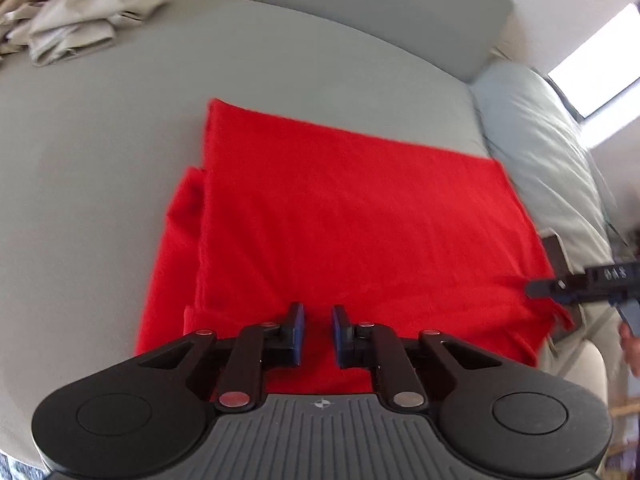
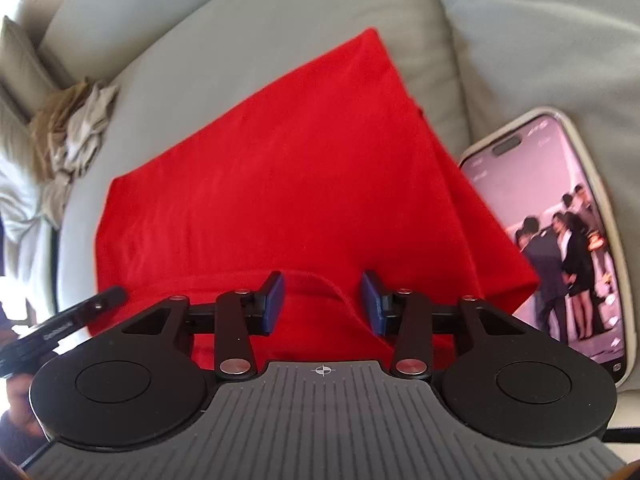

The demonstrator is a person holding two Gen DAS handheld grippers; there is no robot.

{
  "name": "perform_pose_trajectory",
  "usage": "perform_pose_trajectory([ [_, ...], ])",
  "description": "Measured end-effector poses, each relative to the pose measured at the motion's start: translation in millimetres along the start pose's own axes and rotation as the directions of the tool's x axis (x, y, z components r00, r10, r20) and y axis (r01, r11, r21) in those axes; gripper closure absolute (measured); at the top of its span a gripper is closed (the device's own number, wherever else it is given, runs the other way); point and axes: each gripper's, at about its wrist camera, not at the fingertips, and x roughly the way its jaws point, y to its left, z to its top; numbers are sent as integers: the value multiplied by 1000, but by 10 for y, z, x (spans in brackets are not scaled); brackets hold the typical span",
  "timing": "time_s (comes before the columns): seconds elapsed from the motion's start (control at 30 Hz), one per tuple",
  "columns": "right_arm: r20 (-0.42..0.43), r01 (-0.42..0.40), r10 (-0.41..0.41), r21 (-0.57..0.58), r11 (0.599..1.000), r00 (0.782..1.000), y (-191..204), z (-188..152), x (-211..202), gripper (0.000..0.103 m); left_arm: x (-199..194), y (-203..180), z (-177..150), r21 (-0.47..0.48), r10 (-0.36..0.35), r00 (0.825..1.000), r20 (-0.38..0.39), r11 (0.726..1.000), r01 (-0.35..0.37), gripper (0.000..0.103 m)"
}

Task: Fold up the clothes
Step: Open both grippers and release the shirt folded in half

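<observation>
Grey sofa cushion (image 1: 120, 152) carries folded red cloth garment (image 1: 340, 208), lying flat, centre of seat. Left gripper (image 1: 318, 330) low over near hem, pads narrowly apart, nothing clamped. Right gripper (image 2: 322, 300) over near right part, jaws apart, straddling curved collar-like edge, not pinching. Garment stretches away from both grippers. Open cushion beyond and to left; lit smartphone in pale case (image 2: 560, 240) just beside right edge. Crumpled beige clothes pile (image 1: 80, 20) well apart, far corner.
</observation>
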Motion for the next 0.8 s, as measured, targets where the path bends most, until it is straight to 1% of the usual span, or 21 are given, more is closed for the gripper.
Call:
perform_pose_trajectory([
  [0.03, -53, -34, 34, -2, 999, 998, -24, -57, -10, 55, -110, -59, -125, 70, -9, 1000, -24, 998, 11, 96],
  [0.07, -114, -72, 70, -11, 997, 991, -45, -143, -24, 55, -231, -122, -263, 145, -5, 999, -46, 989, 12, 96],
  [0.1, -162, -104, 97, -35, 994, 982, -50, -261, -59, 54, -366, -174, -419, 209, 20, 998, -58, 978, -8, 95],
  [0.13, -182, -123, 109, -70, 990, 977, -49, -385, -123, 53, -485, -183, -532, 227, 40, 998, -51, 973, -27, 95],
  [0.17, -177, -122, 102, -107, 987, 979, -49, -498, -207, 48, -594, -175, -626, 229, 55, 998, -39, 972, -44, 95],
  [0.2, -156, -105, 83, -140, 985, 984, -50, -600, -318, 46, -704, -167, -719, 231, 69, 997, -27, 971, -61, 94],
  [0.23, -125, -85, 65, -162, 983, 990, -51, -675, -427, 42, -792, -150, -768, 212, 69, 998, 1, 975, -68, 91],
  [0.27, -93, -65, 49, -179, 982, 994, -51, -737, -527, 40, -858, -127, -772, 175, 59, 997, 49, 982, -67, 85],
  [0.3, -56, -51, 41, -187, 981, 998, -43, -771, -610, 39, -919, -102, -766, 134, 50, 993, 103, 989, -63, 78],
  [0.37, 22, -32, 37, -189, 981, 999, -9, -786, -715, 40, -861, -166, -619, 41, 24, 980, 198, 999, -33, 73],
  [0.4, 62, -27, 39, -185, 982, 997, 19, -770, -725, 40, -816, -207, -534, -4, 14, 970, 244, 1000, -13, 73],
  [0.43, 95, -29, 46, -170, 985, 994, 35, -738, -706, 41, -772, -249, -449, -49, 6, 957, 291, 999, 9, 73],
  [0.47, 121, -38, 55, -139, 990, 991, 53, -703, -661, 48, -660, -312, -360, -71, 17, 950, 311, 997, 6, 72],
  [0.5, 145, -48, 62, -103, 994, 987, 77, -672, -610, 51, -521, -383, -268, -83, 34, 946, 322, 997, -8, 72],
  [0.53, 167, -63, 74, -71, 995, 983, 101, -673, -563, 56, -344, -454, -189, -94, 66, 947, 314, 995, -39, 71],
  [0.6, 203, -107, 109, -21, 994, 973, 146, -730, -471, 57, -5, -572, -54, -77, 122, 959, 255, 991, -105, 73],
  [0.67, 218, -116, 119, -26, 993, 969, 184, -852, -436, 57, 291, -680, 40, -40, 165, 967, 196, 986, -161, 73],
  [0.73, 216, -83, 92, -48, 995, 972, 180, -1010, -466, 57, 480, -783, 27, 52, 193, 970, 151, 978, -203, 73],
  [0.8, 216, -74, 84, -54, 996, 973, 106, -1159, -538, 57, 525, -845, -88, 149, 215, 972, 100, 962, -228, 75],
])
